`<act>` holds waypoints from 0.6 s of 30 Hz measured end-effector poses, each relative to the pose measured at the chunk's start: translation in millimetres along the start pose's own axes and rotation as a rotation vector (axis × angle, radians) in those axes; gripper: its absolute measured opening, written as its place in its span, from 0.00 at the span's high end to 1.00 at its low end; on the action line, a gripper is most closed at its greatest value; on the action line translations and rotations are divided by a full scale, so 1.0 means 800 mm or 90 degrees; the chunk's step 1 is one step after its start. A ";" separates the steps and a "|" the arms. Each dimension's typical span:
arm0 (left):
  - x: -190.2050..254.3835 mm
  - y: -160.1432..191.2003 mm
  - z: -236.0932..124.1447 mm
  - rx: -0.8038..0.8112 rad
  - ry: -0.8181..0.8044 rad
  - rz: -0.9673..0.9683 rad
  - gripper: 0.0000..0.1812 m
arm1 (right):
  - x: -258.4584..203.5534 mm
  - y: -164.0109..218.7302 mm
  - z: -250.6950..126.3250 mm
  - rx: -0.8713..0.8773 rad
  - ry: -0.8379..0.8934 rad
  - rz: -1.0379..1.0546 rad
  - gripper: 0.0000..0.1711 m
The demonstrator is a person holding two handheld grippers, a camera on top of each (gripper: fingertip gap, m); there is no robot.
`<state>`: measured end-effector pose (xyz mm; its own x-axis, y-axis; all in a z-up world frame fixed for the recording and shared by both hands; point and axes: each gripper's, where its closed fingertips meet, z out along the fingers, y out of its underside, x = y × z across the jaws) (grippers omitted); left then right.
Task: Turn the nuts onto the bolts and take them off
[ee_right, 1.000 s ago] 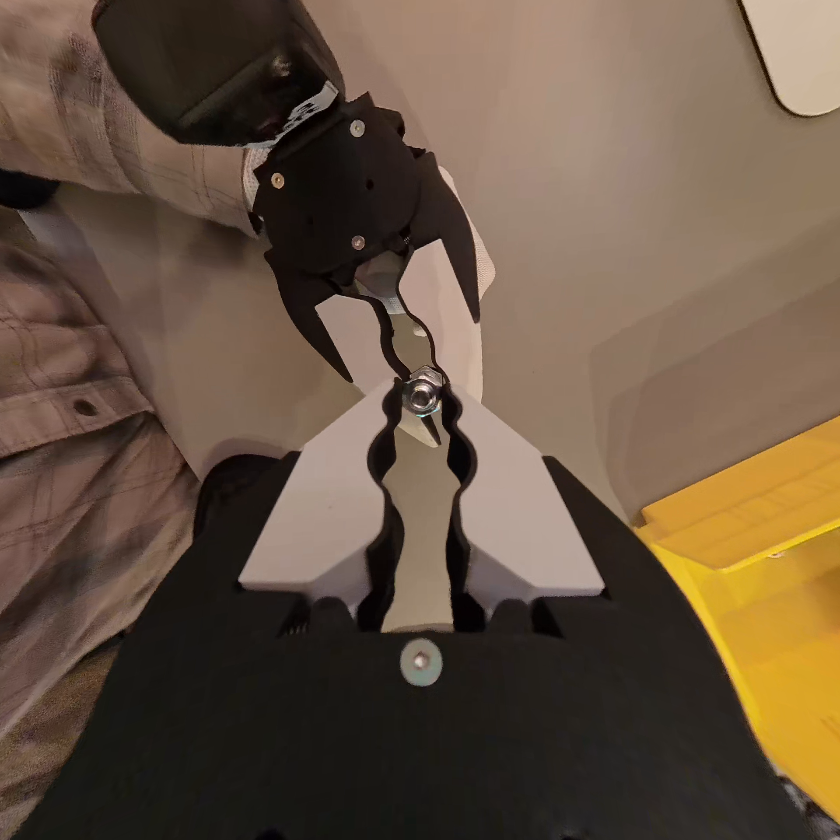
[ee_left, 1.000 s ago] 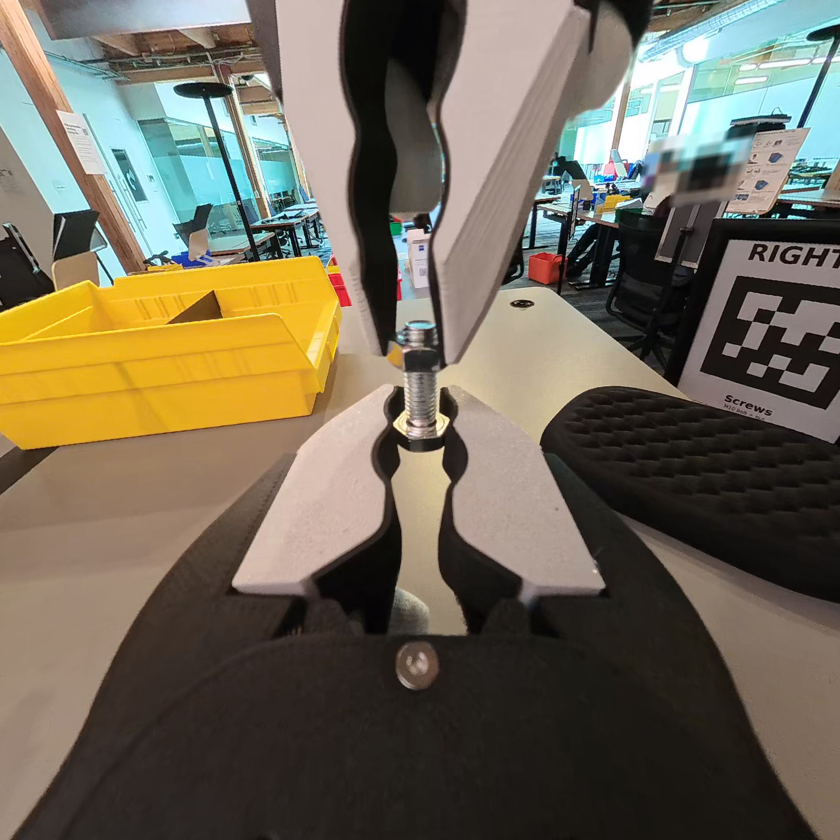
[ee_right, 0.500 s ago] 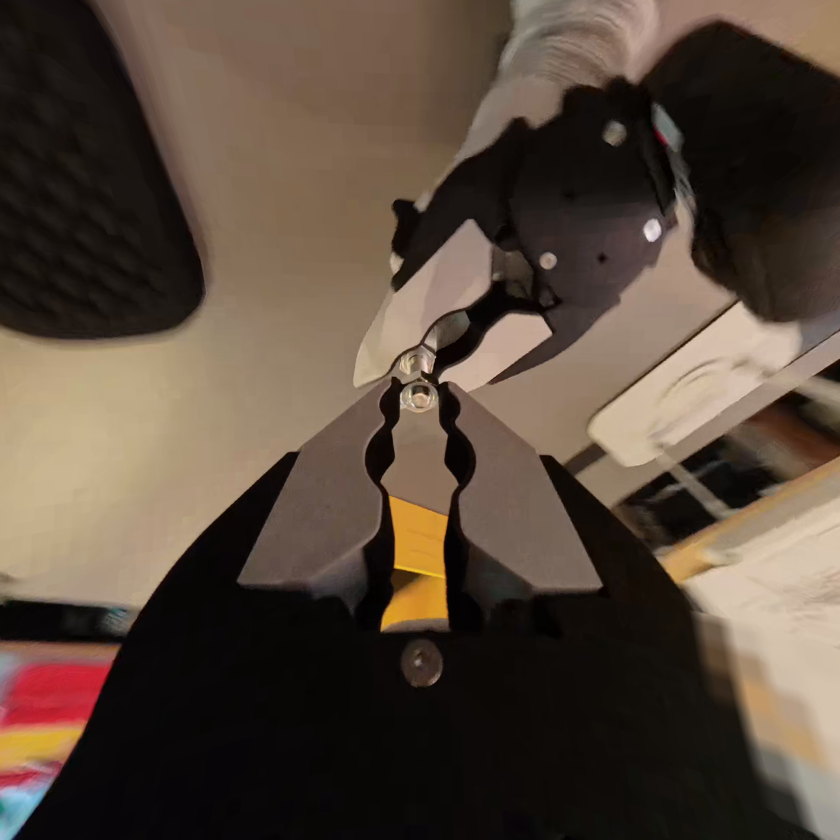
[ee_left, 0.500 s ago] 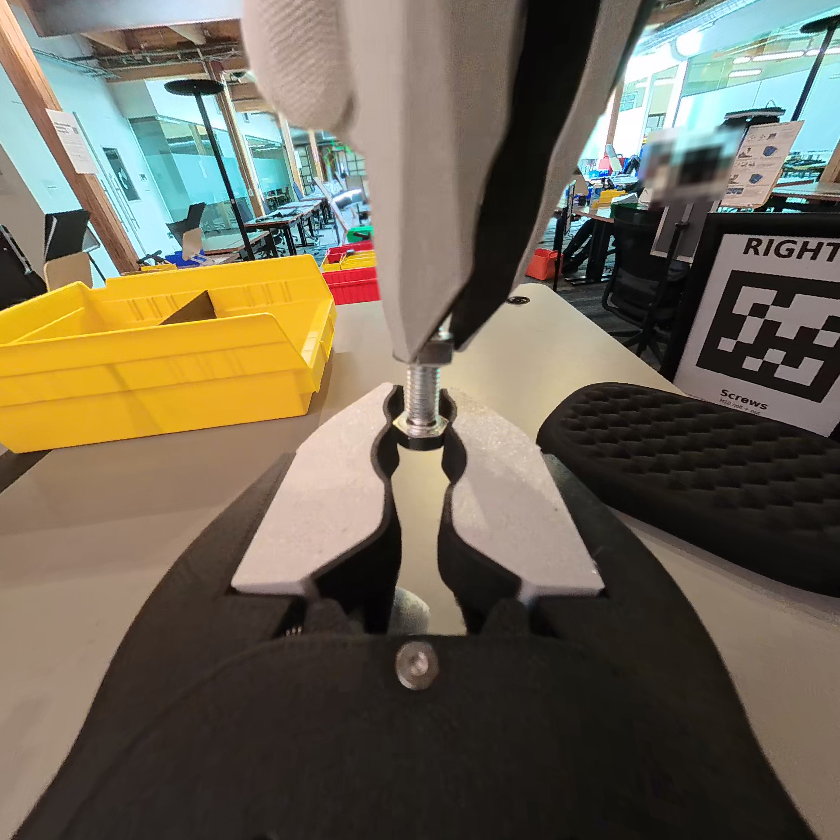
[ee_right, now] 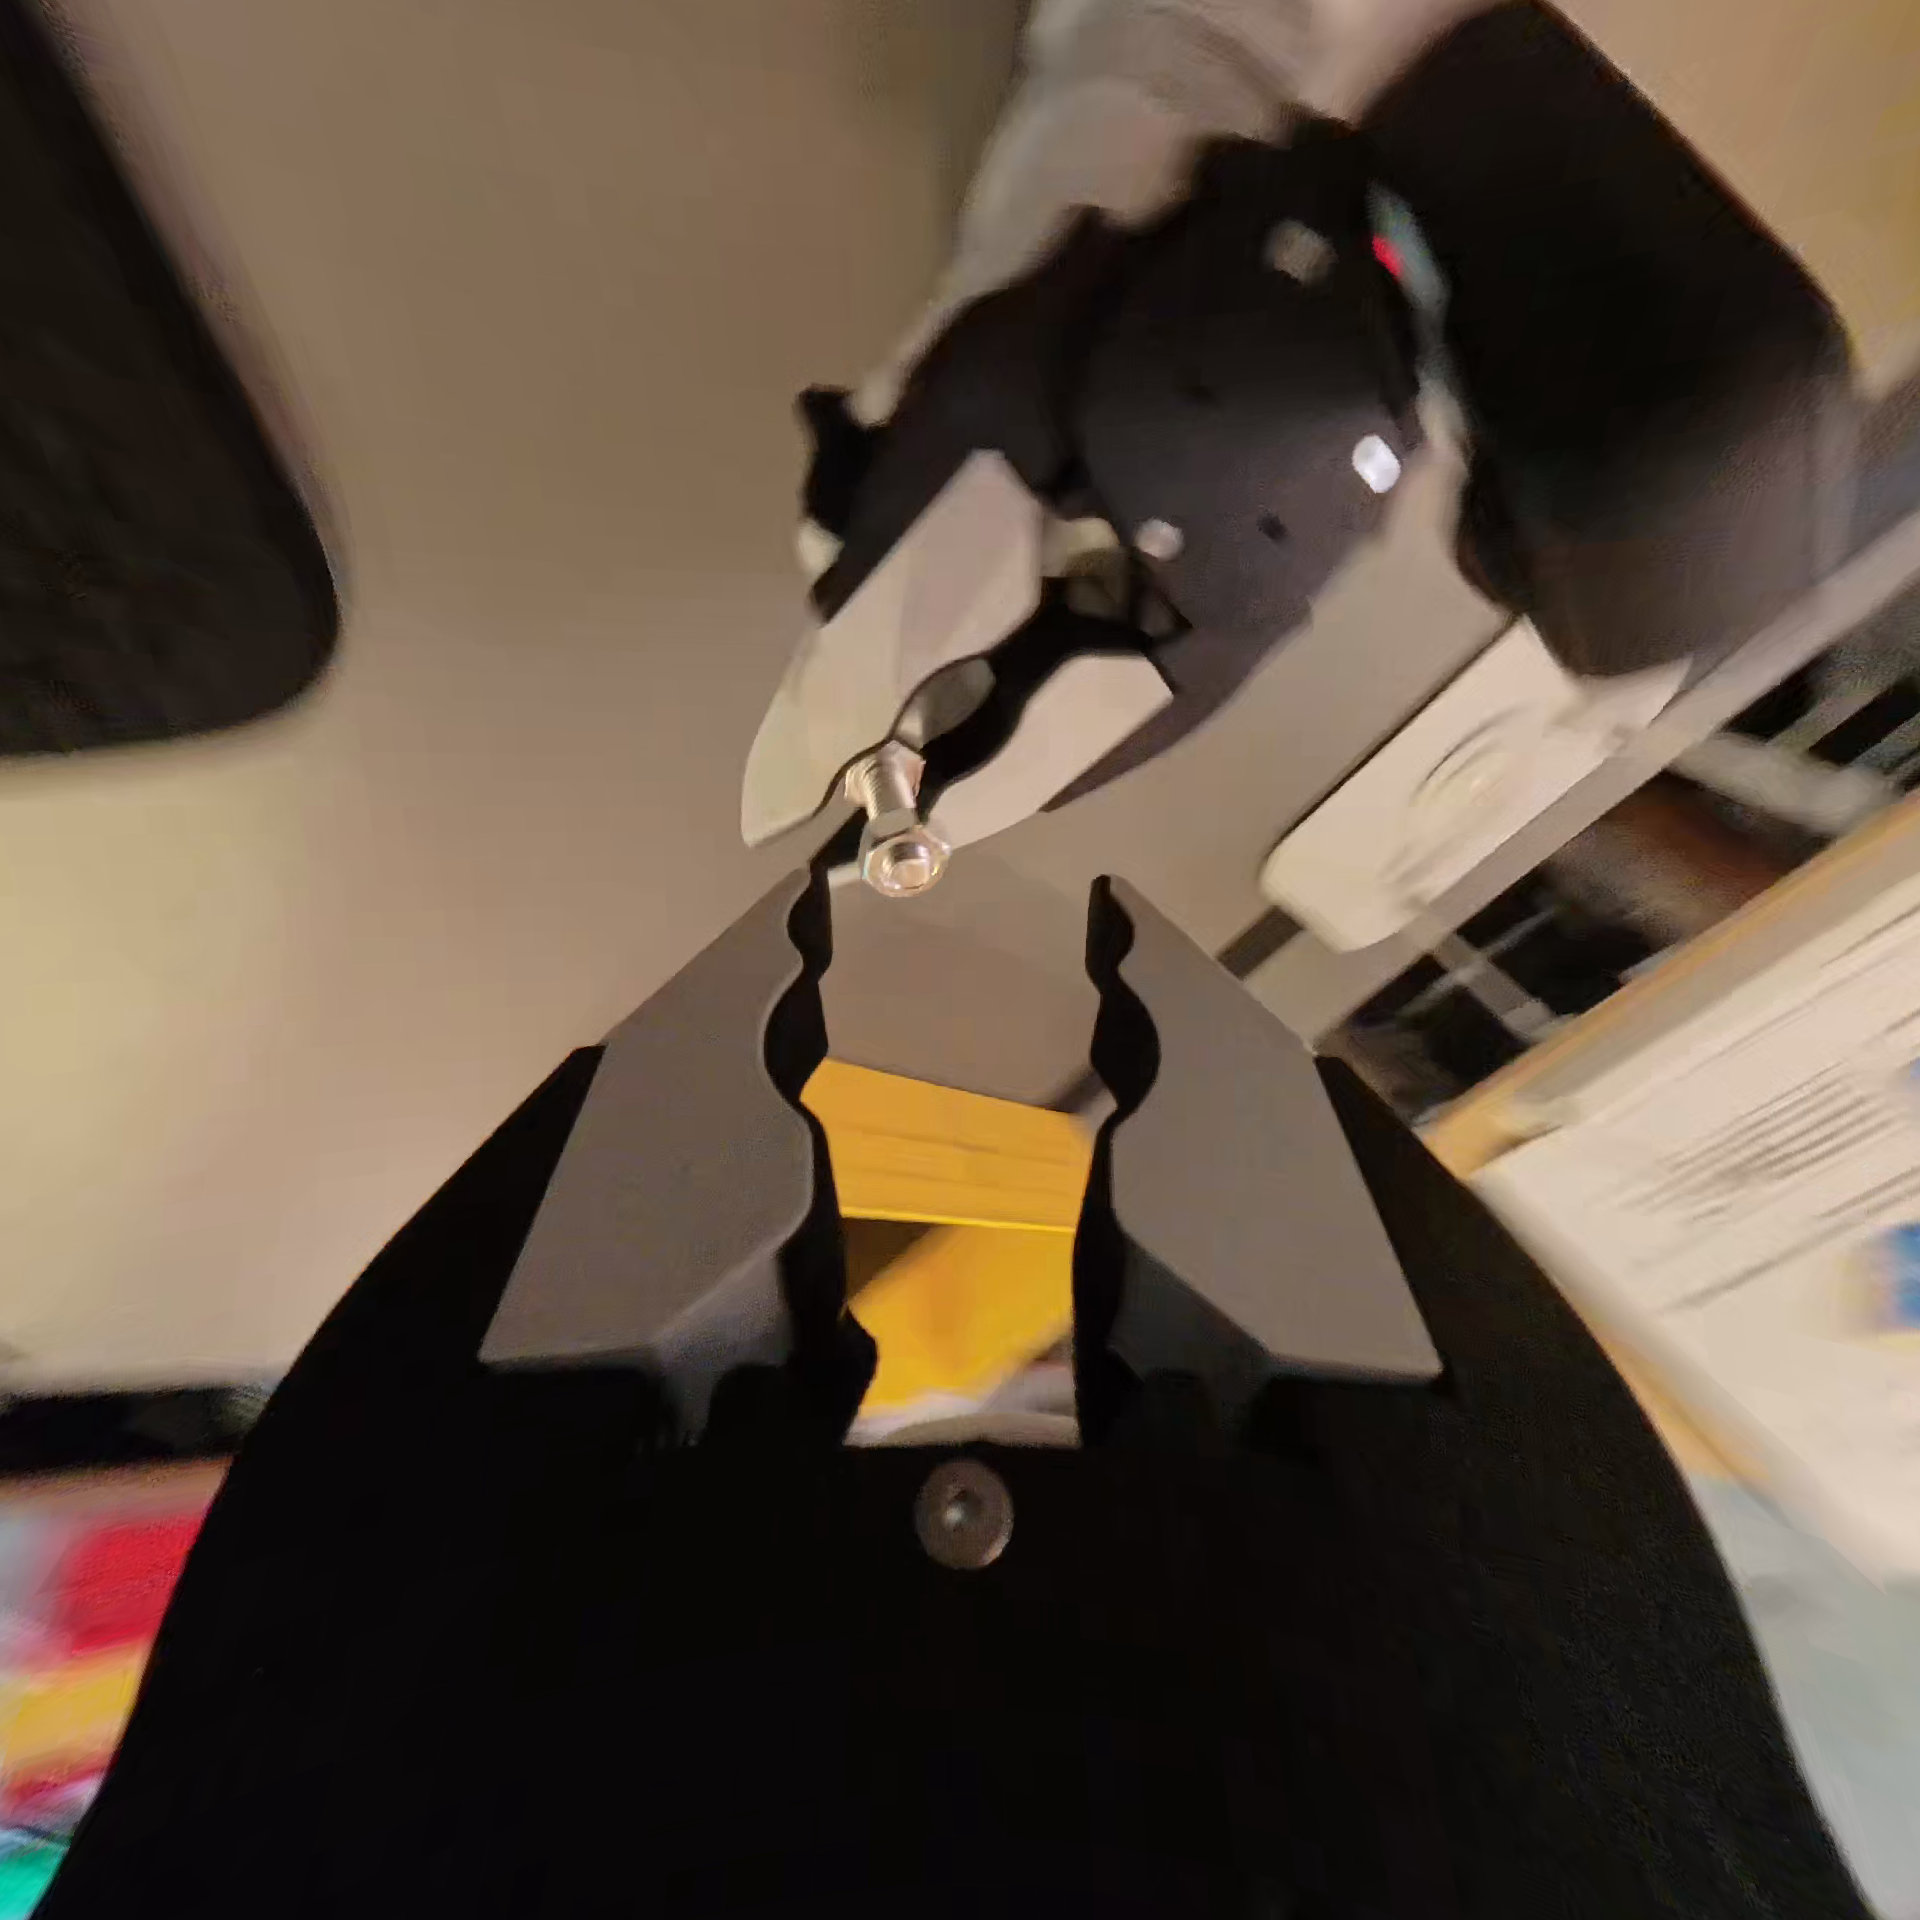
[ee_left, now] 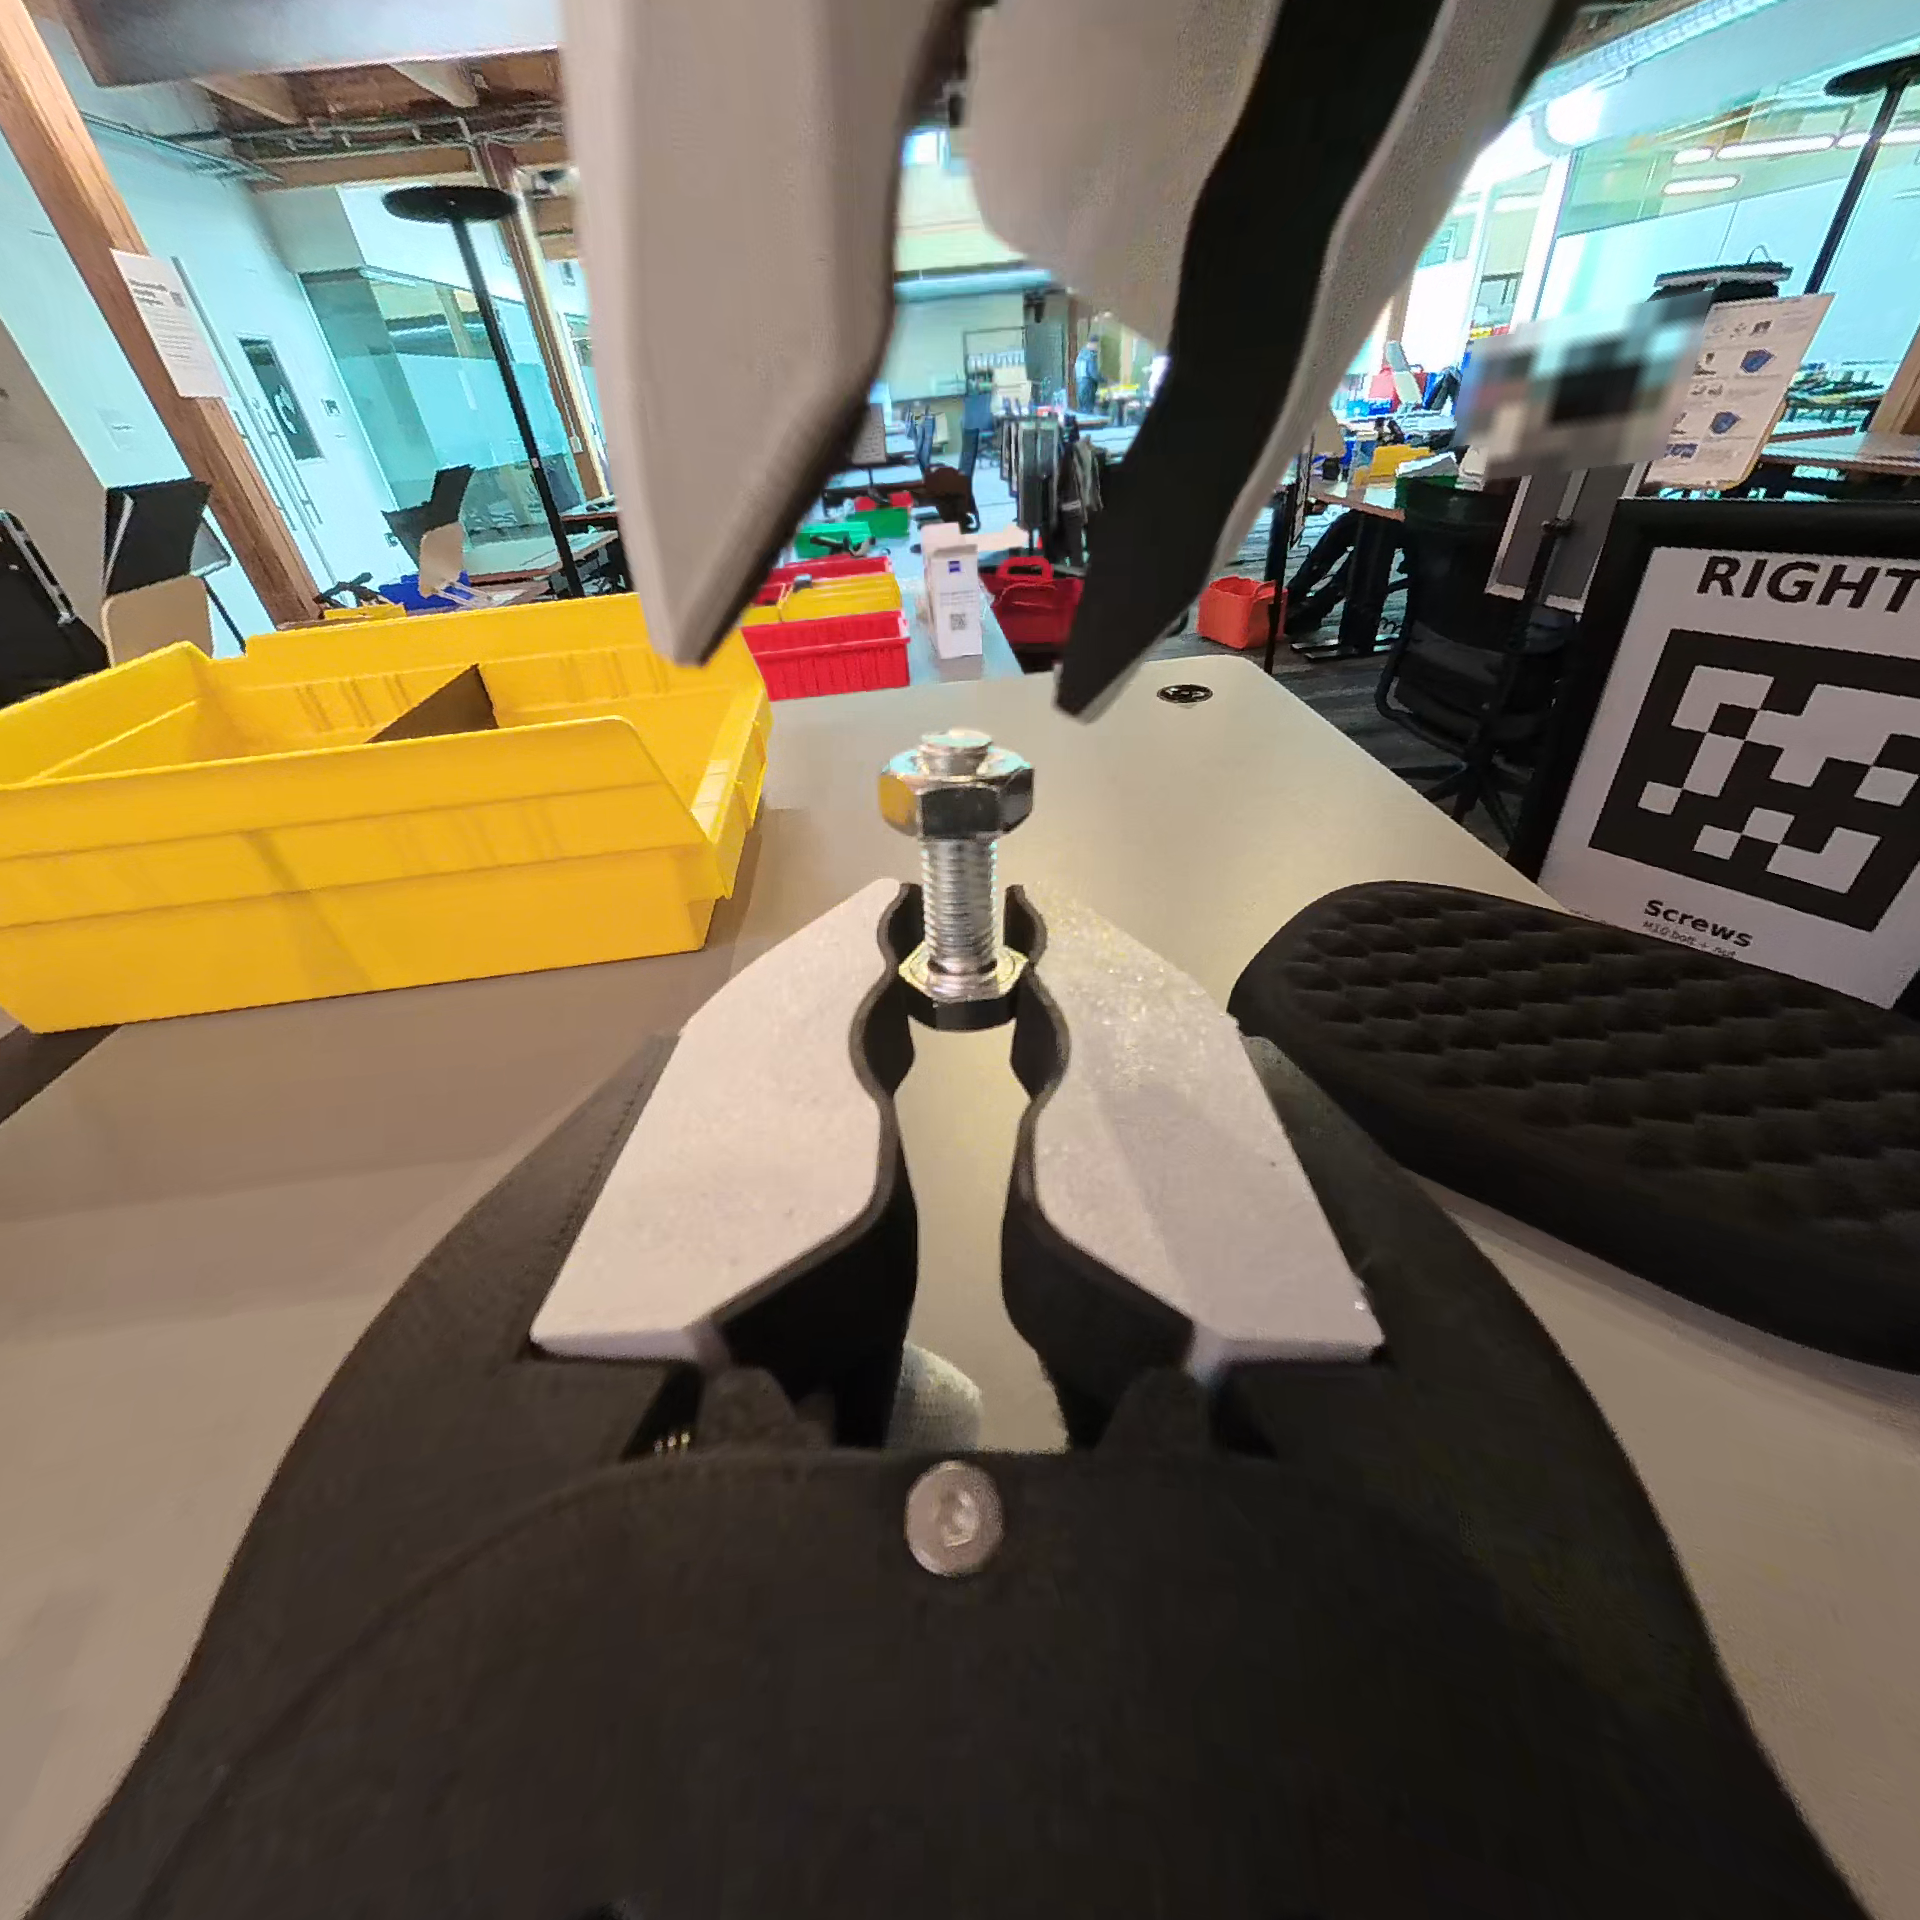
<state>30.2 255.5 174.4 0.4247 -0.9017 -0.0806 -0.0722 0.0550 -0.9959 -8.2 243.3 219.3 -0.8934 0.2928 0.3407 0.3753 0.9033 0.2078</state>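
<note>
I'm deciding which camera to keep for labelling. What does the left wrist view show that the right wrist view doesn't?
Left wrist view only: the bolt's threaded shank upright from the side, the nut near its top, the sign, and the room beyond.

Right wrist view only: the bolt end-on, and the left gripper's black body.

Both: the bolt clamped at its head in the left gripper, the right gripper open and clear of the nut, the yellow bin, the black pad.

Left wrist cam sits low over the table (ee_left: 260,1195), looking level along its own fingers, close on the bolt (ee_left: 958,894) at 12 o'clock, yellow bin (ee_left: 343,831) at 10, black pad (ee_left: 1621,1070) at 3. Right wrist cam looks steeply down from above, blurred, close in, bolt (ee_right: 896,821) at 12 just past its fingertips. Shared: bolt, nut (ee_left: 956,798), table, bin, pad, each other's gripper.
</note>
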 end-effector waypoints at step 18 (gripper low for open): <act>-0.001 0.000 0.000 0.001 -0.004 -0.001 0.92 | -0.015 -0.005 0.017 0.222 -0.183 0.769 0.91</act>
<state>29.9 256.0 174.5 0.4304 -0.8992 -0.0787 -0.0701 0.0536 -0.9961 -2.4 240.9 201.6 -0.0719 0.9947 -0.0739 0.9335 0.0410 -0.3561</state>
